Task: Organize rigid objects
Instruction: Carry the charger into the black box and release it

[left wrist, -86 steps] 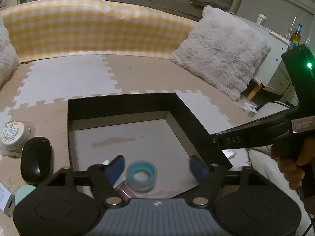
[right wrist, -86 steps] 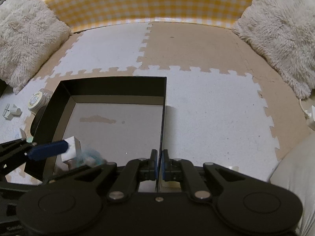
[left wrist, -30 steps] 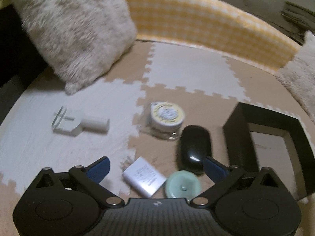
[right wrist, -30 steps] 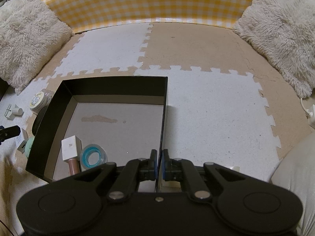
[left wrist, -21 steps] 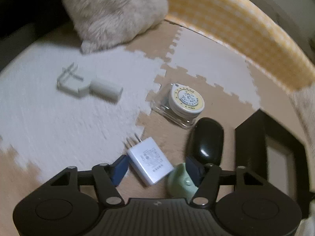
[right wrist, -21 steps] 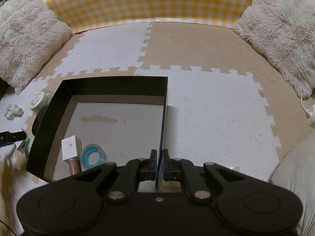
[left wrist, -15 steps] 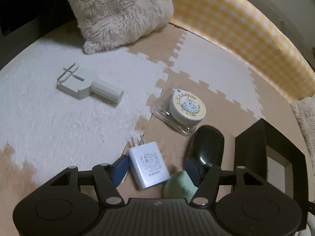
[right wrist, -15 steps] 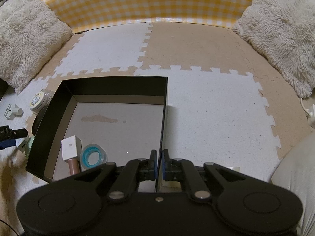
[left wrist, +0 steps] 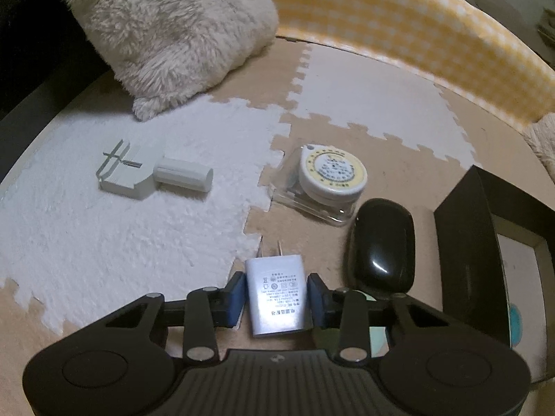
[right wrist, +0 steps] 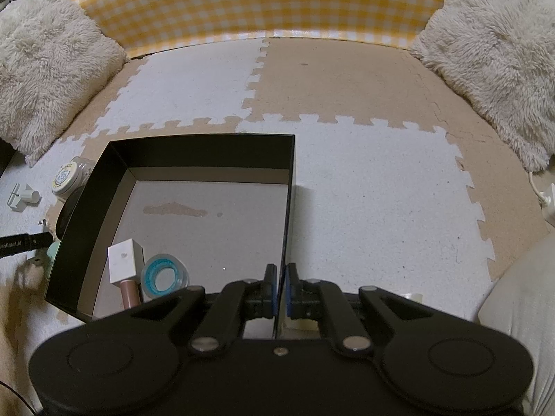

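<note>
In the left wrist view my left gripper (left wrist: 275, 298) is shut on a white plug adapter (left wrist: 276, 294) lying on the foam mat, prongs pointing away. A black mouse (left wrist: 381, 244), a round yellow-rimmed tape measure in a clear case (left wrist: 331, 176) and a white plastic tool (left wrist: 152, 173) lie beyond it. A mint green round thing (left wrist: 376, 332) is half hidden under the right finger. In the right wrist view my right gripper (right wrist: 281, 293) is shut on the right wall of the black box (right wrist: 289, 208). Inside the box lie a white block (right wrist: 123, 260), a pink tube (right wrist: 130, 293) and a blue tape roll (right wrist: 164, 275).
Fluffy white cushions (right wrist: 45, 79) (right wrist: 492, 55) lie at the left and right of the mat, with a yellow checked bolster (right wrist: 270, 3) along the back. The box's dark corner (left wrist: 464, 249) stands right of the mouse. A white cable and plug (right wrist: 543, 197) lie at the far right.
My left gripper has left the box, swung left over the loose items, and its fingers have closed in on the white plug adapter. The right gripper has kept still on the box wall.
</note>
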`<state>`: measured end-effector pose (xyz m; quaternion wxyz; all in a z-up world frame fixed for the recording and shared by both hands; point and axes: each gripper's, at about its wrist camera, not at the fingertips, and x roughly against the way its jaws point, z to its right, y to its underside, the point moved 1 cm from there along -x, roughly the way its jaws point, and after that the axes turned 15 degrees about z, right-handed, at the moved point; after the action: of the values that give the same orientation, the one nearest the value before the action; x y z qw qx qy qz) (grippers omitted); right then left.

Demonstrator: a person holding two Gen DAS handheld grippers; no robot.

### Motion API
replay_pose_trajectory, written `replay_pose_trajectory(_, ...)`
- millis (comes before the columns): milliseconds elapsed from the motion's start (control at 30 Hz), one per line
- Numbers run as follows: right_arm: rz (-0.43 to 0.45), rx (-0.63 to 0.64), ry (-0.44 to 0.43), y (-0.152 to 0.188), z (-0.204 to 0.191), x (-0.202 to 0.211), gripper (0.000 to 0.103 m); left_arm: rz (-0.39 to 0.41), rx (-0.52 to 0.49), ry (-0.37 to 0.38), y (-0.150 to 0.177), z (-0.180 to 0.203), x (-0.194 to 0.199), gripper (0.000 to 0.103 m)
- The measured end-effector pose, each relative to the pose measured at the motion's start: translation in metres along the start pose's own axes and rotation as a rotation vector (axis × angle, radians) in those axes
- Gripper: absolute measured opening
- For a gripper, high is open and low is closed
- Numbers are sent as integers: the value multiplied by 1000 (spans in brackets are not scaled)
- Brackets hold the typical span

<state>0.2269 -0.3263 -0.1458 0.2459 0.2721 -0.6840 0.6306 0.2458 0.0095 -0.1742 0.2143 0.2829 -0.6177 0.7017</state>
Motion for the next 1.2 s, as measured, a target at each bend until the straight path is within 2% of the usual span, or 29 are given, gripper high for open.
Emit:
replay_pose_trajectory(133, 0, -1, -1, 0, 0, 0, 5, 35, 6, 9, -6, 3, 10, 40)
replay_pose_trajectory(233, 0, -2, -1, 0, 0, 0, 5, 95, 5, 52, -19, 12, 27, 40)
replay_pose_trajectory(500, 0, -2, -2, 0, 0, 0, 5, 204, -35, 267, -40, 66, 74, 40)
replay_pose_trajectory(633, -1, -3, -2, 0, 0, 0, 5, 204, -68, 374, -34, 97, 86, 40)
replay_pose_trajectory(733, -1, -2, -3, 0, 0, 0, 5, 198, -105, 426, -23, 118, 89, 40)
replay_pose_trajectory(1200, -6, -9, -4, 0, 1, -1, 5, 123, -169, 581, 19, 174, 70, 40)
